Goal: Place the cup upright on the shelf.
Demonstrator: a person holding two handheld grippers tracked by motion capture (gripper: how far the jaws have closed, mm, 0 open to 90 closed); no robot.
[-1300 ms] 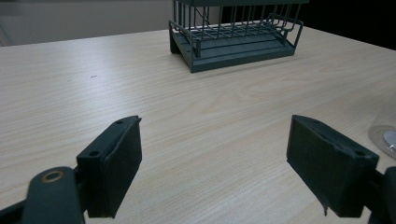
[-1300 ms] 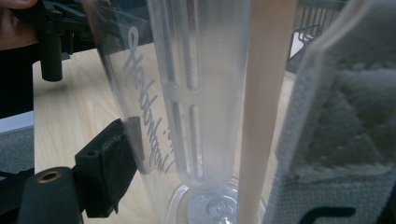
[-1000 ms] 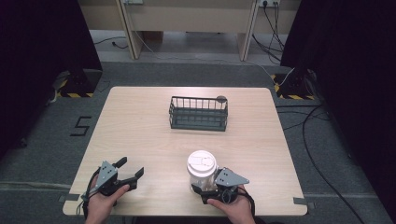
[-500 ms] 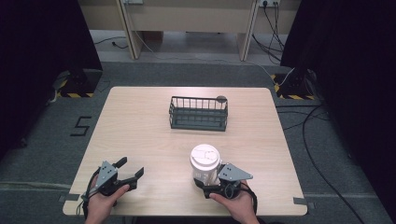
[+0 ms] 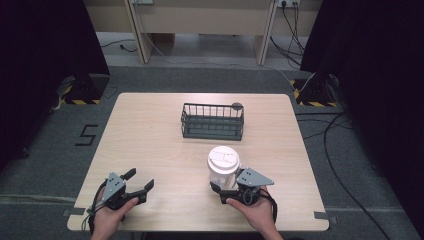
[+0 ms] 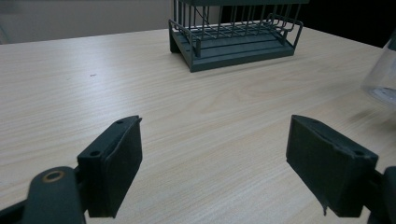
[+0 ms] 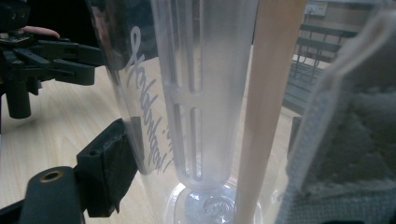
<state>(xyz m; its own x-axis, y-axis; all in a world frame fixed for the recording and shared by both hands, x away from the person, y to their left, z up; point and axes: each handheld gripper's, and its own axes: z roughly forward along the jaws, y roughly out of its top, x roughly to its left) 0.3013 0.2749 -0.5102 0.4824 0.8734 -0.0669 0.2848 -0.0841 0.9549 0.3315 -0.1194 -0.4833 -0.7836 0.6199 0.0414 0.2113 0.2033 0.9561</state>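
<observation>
A clear plastic tumbler with a white lid stands upright near the table's front, right of centre. My right gripper is shut on its lower body. In the right gripper view the tumbler shows white script lettering and an inner column, and the right gripper clamps it with the left jaw pressed to its wall. In the left gripper view the tumbler appears slightly off the tabletop. My left gripper rests at the front left, open with nothing between its jaws, and the left gripper shows bare wood in that gap.
A dark wire basket sits at the table's centre back, with a small round dark thing by its far right corner. The basket lies straight ahead of my left gripper. The wooden table ends close behind both hands.
My right gripper has carried the tumbler slightly up, away from me and a little to the right. The left gripper has stayed where it was, still open.
</observation>
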